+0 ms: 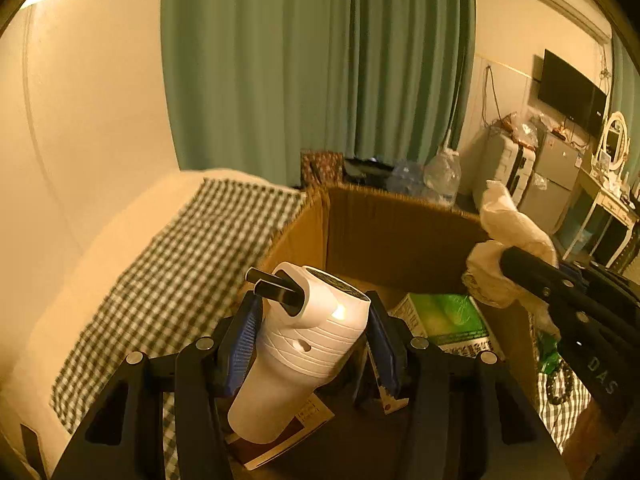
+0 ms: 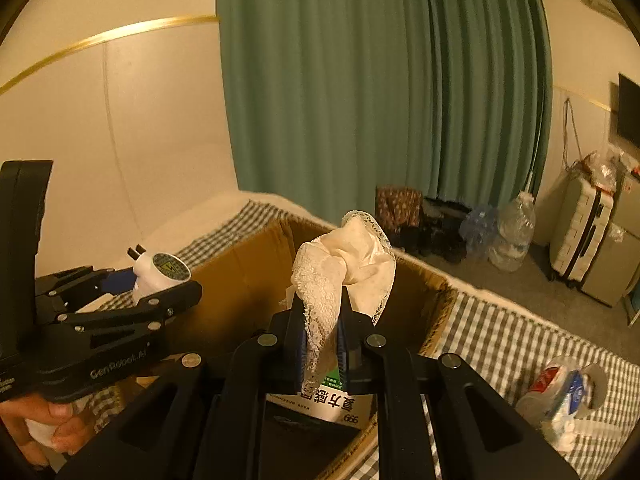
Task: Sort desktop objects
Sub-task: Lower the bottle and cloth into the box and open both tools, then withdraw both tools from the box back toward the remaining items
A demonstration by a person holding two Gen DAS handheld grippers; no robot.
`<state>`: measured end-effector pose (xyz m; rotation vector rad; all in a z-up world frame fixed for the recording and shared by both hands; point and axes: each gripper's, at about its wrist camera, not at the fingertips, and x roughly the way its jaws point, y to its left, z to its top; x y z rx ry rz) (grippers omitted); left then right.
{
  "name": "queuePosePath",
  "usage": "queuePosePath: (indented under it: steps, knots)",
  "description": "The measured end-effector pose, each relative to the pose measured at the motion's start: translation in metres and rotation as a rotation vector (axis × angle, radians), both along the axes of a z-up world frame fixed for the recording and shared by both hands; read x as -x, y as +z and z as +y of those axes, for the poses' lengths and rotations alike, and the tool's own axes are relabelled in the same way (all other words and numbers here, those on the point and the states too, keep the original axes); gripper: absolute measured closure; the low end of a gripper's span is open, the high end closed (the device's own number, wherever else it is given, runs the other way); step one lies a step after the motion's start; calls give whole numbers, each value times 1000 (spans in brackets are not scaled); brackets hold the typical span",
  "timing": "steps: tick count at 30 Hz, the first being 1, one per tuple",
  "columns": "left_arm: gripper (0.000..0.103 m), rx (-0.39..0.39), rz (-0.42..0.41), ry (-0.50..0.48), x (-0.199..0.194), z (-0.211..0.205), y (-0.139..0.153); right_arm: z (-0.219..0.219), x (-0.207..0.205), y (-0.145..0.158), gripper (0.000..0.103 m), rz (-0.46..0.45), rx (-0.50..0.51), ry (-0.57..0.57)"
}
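Green curtain (image 1: 320, 64) hangs behind the box (image 1: 400, 232). Over its left side, my left gripper (image 1: 312, 344) clamps a white plug (image 1: 304, 336); over its middle, my right gripper (image 2: 322, 344) pinches a lace cloth (image 2: 348, 256).

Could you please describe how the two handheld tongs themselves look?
Both the left tongs and the right tongs are matte black linkages with round silver pivot pins and ribbed blue pads. The left body carries white "GenRobot.AI" lettering, and the right shows white letters reading "DAS". No cables or sleeves are visible.
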<state>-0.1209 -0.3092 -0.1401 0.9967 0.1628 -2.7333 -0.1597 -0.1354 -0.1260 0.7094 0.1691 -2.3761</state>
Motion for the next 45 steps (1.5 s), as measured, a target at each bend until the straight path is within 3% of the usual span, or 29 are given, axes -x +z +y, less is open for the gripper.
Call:
queuePosePath:
  steps: [10,21,24,26,28,33,35,45]
  knots:
    - [50,6,-73,-17,12,0,-14,-27,21,-27,91,-95,-57,17]
    - [49,16,-116,-27,19,4,-22,-33,42,-29,90,-160,-121,15]
    - [48,6,-112,-21,18,2,-20,-34,41,-30,80,-137,-123,-2]
    - [45,-1,-108,-18,17,0,-18,-32,39,-29,60,-119,-114,-9]
    - [43,-3,-100,-17,16,-1,-15,-31,36,-26,50,-100,-108,-13]
    - [33,-7,-74,-20,14,-2,-8,-27,30,-16,48,-56,-111,-24]
    - [32,-16,-60,-22,12,-2,-4,-25,28,-12,43,-45,-108,-34]
    - [20,-3,11,-15,6,6,20,4,20,13,36,19,-34,-109]
